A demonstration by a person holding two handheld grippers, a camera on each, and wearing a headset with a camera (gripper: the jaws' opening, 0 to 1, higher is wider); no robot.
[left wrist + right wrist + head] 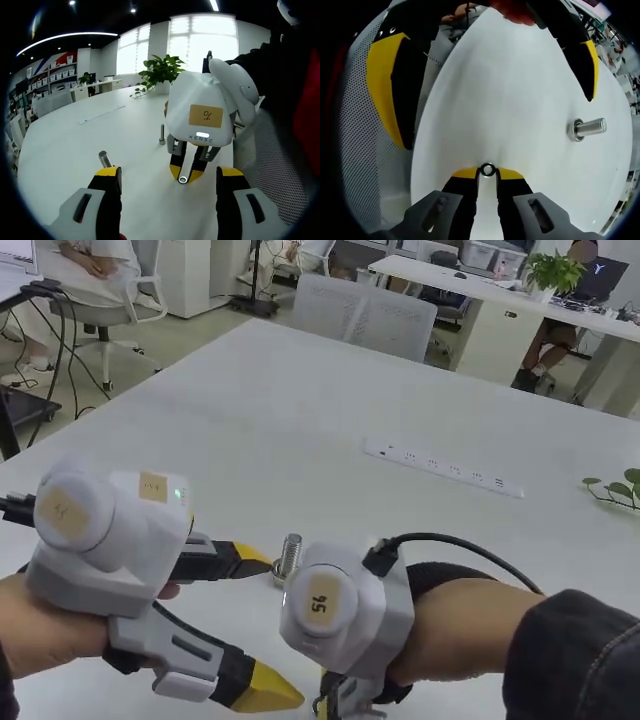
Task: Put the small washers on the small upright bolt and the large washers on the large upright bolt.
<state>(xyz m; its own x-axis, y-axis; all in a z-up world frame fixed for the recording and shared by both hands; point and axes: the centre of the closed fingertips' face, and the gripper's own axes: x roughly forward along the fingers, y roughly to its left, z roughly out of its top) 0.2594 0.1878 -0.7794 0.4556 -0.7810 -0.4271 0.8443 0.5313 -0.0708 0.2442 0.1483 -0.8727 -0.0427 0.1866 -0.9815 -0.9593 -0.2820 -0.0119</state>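
Head view: white left gripper (280, 630) with yellow-tipped jaws low on the left, jaws spread wide. White right gripper (332, 706) beside it at centre, pointing down at the white tabletop (300, 410), jaw tips mostly hidden under its own body. Large upright steel bolt (289, 556) standing on the tabletop just beyond both, beside the left gripper's upper jaw. Long white power strip (445, 468) farther back.

Left gripper view: own jaws wide, with the right gripper's tips ahead in the gap between them, closed on a silvery metal ring washer (183, 179) close to the tabletop. Large bolt just past the left-hand jaw tip. Small upright steel bolt (162, 135) farther off, beside the right gripper's body.

Right gripper view: jaws narrow, pinching the washer at their very tips, ring facing the camera. Large bolt off to the right, well apart from the washer. Left gripper's wide jaws flanking on either side.
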